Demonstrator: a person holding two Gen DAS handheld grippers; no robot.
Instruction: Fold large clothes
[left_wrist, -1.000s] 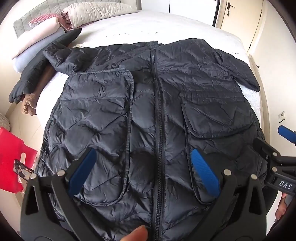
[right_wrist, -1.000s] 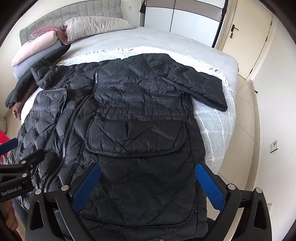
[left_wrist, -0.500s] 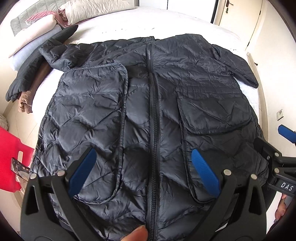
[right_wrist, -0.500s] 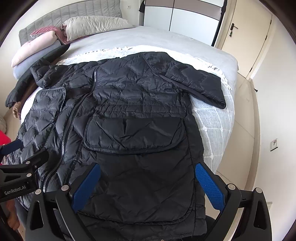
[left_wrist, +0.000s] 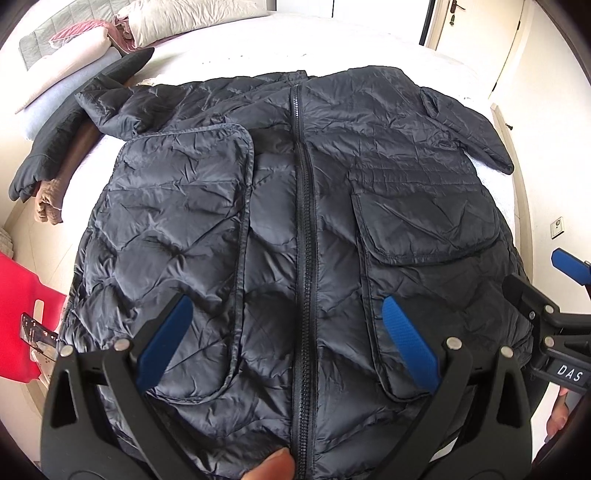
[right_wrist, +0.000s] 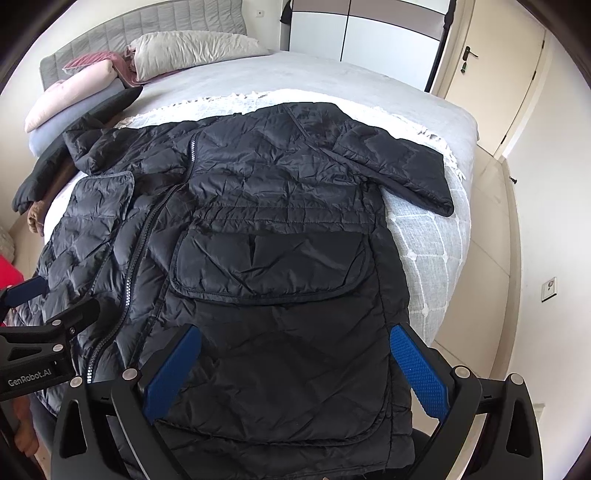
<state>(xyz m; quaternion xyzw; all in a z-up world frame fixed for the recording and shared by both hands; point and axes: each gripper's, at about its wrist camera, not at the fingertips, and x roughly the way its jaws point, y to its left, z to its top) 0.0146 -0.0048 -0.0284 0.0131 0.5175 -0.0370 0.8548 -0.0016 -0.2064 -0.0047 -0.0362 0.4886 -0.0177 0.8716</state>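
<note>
My left gripper (left_wrist: 284, 339) and right gripper (right_wrist: 295, 369) hung spread over the black quilted coat (left_wrist: 303, 221); only the left view showed a red chair (left_wrist: 18, 317)

The quilted coat (left_wrist: 295, 229) is slightly glossy, crinkled black cloth; the tool (left_wrist: 284, 343) pads (left_wrist: 406, 341) are textured blue rubber-like.

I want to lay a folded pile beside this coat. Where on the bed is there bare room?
Free: the grey bedspread between the coat collar and the wardrobe-side edge, and a narrower checked strip right of the coat below its sleeve. Crowded: the pillows and dark clothes at the left.
</note>
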